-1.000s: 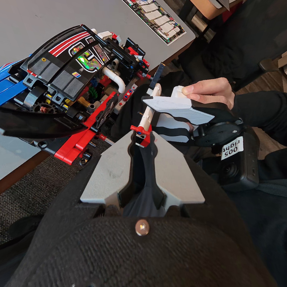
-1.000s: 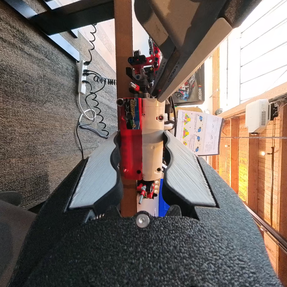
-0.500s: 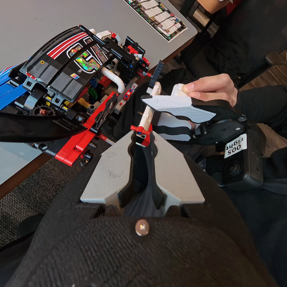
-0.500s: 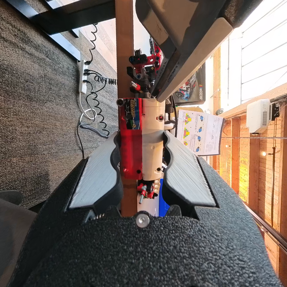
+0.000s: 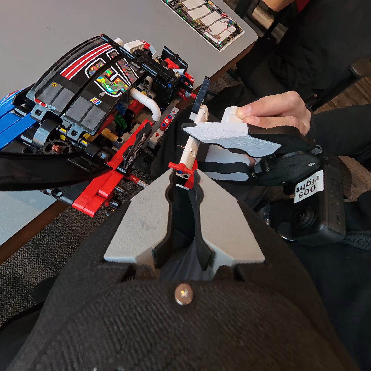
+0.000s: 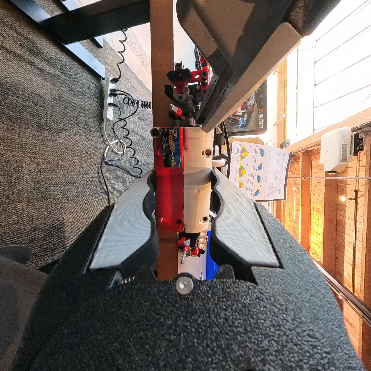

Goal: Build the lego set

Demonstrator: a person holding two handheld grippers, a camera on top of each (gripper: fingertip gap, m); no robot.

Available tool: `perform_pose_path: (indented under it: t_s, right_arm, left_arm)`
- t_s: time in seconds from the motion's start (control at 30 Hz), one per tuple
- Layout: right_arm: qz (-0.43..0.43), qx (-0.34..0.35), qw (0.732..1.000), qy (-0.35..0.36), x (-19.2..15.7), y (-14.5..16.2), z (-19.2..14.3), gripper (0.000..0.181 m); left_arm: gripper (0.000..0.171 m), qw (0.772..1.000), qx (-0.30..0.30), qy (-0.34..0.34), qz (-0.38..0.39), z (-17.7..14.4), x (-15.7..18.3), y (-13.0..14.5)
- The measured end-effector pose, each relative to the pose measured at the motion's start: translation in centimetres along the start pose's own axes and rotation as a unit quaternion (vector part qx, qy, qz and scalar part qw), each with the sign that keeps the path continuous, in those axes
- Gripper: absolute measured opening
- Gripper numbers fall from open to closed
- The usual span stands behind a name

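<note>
Off the surface edge, both claws clamp one red-and-white plastic panel subassembly: right claw midway, left claw its end. Keep it aligned with the black-roofed model car.

Left gripper up close, its grey fingers pinched on the red end of a slim white-and-red panel. From the right, the right gripper clamps the same panel higher up, a bare hand on its handle. To the left sits the car, black roof with red stripes and shiny stickers, blue flank, red sill overhanging the edge of the grey surface. A sticker sheet lies at the far corner. Carpet below.
</note>
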State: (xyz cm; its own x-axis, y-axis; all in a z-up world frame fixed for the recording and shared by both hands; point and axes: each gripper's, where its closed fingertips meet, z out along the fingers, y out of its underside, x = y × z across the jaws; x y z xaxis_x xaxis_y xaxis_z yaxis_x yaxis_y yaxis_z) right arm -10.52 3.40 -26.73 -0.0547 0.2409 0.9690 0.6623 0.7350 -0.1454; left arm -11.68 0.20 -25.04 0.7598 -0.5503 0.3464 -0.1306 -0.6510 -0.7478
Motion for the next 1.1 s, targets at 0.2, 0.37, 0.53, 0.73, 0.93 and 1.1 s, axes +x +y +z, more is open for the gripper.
perform_pose_path:
  t_s: [0.2, 0.37, 0.53, 0.73, 0.93, 1.1]
  right_arm:
    - [0.0, -0.001, 1.0, 0.0, 0.0, 0.0, 0.0, 0.051]
    - [0.002, -0.001, 1.0, 0.0, 0.0, 0.1, 0.0, 0.051]
    - [0.002, -0.002, 1.0, 0.0, 0.0, 0.1, 0.0, 0.051]
    - [0.001, -0.002, 1.0, 0.003, 0.2, 0.1, 0.0, 0.052]
    - [-0.004, -0.008, 1.0, 0.002, 0.1, 0.4, 0.5, 0.052]
    - [-0.015, -0.017, 1.0, 0.001, -0.1, 0.5, 1.2, 0.052]
  left_arm:
    - [0.015, 1.0, 0.002, -0.003, 0.005, 0.1, 0.0, 0.0]
    - [0.015, 1.0, 0.002, -0.007, 0.012, 0.1, -0.1, -0.1]
    - [0.015, 1.0, 0.002, -0.008, 0.013, 0.1, -0.1, -0.1]
    - [0.028, 1.0, 0.011, 0.007, -0.005, -0.6, 0.1, -0.3]
    - [0.04, 0.997, -0.014, -0.045, 0.061, -3.7, -0.4, -1.7]
    - [0.053, 0.98, -0.096, -0.05, 0.167, -3.7, 0.7, -3.5]
